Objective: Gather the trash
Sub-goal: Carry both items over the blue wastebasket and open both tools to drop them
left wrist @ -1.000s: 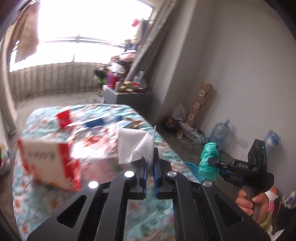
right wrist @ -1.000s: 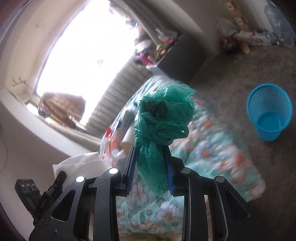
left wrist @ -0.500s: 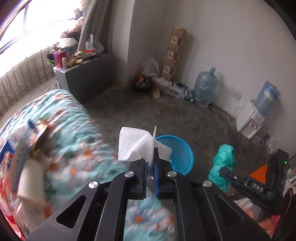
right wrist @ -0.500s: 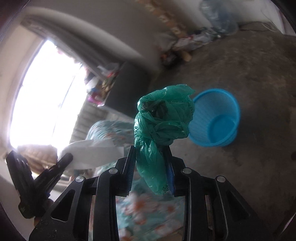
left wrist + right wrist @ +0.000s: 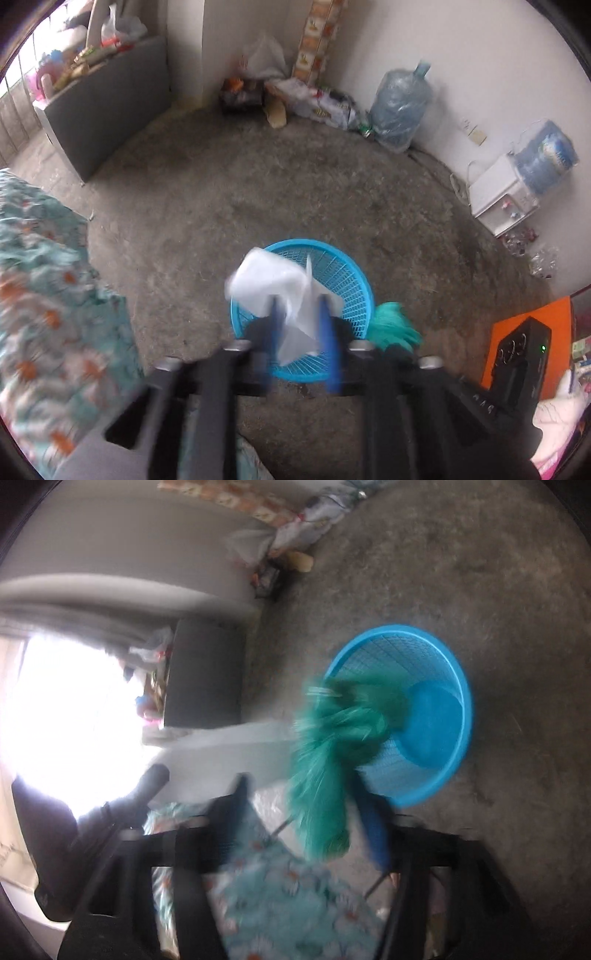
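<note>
Blue basket (image 5: pixel 351 284) under white tissue (image 5: pixel 273 288)

Daylight from a blown-out window (image 5: pixel 74 709) at left; motion blur smears foregrounds, fisheye edges curve.

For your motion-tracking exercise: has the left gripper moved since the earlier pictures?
Yes. The left gripper swung away from the bed and now sits over the blue basket, jaws opening around the tissue.
</note>
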Demonstrator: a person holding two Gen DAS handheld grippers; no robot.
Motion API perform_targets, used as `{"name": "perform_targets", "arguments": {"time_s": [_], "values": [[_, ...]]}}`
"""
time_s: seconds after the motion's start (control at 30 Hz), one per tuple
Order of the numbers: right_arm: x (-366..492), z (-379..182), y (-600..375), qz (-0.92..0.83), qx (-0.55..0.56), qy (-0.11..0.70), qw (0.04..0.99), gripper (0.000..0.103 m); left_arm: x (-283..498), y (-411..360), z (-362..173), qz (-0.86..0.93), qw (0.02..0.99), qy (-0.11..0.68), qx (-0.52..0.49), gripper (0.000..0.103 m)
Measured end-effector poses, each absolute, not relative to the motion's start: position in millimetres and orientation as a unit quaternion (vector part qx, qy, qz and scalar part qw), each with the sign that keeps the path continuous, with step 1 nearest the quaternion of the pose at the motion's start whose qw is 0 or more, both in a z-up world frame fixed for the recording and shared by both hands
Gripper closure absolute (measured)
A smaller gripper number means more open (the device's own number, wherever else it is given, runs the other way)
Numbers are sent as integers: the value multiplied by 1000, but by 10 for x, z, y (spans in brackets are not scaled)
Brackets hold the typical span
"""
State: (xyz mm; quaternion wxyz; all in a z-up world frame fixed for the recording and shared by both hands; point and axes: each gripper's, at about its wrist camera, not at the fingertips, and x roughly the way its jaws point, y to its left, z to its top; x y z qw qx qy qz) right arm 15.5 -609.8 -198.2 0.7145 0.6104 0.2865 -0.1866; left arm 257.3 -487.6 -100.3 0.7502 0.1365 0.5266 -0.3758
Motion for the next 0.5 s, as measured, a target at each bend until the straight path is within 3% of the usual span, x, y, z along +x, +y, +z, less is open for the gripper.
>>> {"name": "perform_targets", "arguments": {"time_s": [0.03,0.13,0.3,0.5], "values": [[171,-2008,-6092,-197,608,293,711,32,2611,-4923,-1076,-367,753,528,138,48],[160,-2244,-6193,-232,602,325,691,32,2669,-4961,-1165,-344,762,531,139,42],[-55,-2129,-6059,-243,607,307,692,32,2574,-4762,-953,-363,769,513,118,36],[-117,-1737,-5860,-249,570,281,731,31,2370,-4328,-314,-399,790,461,72,34]]}}
